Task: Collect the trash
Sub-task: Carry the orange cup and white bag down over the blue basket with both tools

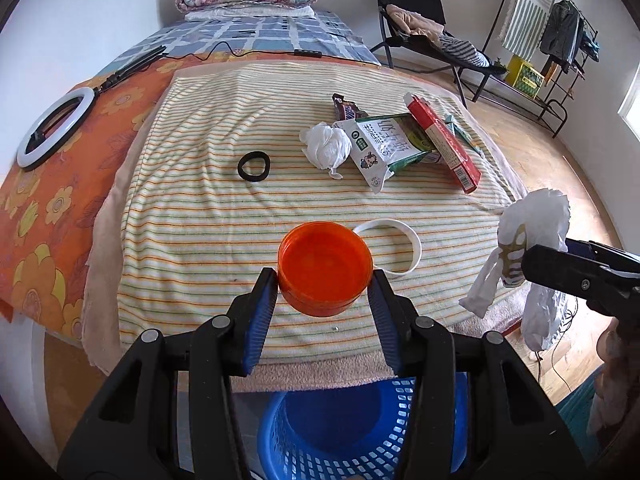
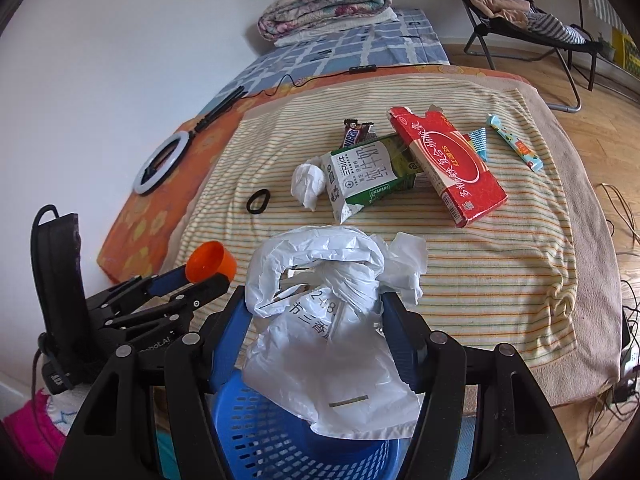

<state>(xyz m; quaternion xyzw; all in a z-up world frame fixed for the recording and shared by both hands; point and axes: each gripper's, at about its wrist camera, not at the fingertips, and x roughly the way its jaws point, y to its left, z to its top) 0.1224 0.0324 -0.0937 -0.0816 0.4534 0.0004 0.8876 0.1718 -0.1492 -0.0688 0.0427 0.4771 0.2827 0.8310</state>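
So the left gripper point(image 1: 324, 280) has its two blue-padded jaws closed in on an orange plastic cap point(image 1: 323, 266), open side up, pinched on both sides and held just above the striped towel point(image 1: 192, 216) near the bed's front edge. The right gripper point(image 2: 316, 312) is clamped around a crumpled white plastic bag point(image 2: 332, 320), which bunches up between the jaws and hangs down over the blue mesh basket point(image 2: 272, 432) sitting on the floor right below the bed edge. In the left wrist view that same bag point(image 1: 532, 236) is off to the right, past the towel's corner. Rest of the trash is further back on the towel: a crumpled tissue point(image 1: 326, 146) touching a flattened milk carton point(image 1: 384, 146), a red cardboard box point(image 1: 444, 144) lying partly over the carton, and a Snickers wrapper point(image 2: 356, 132) poking out behind. A black hair tie point(image 1: 254, 165) sits left of the tissue, well apart from the pile, and a white band point(image 1: 400, 246) lies just behind the cap.
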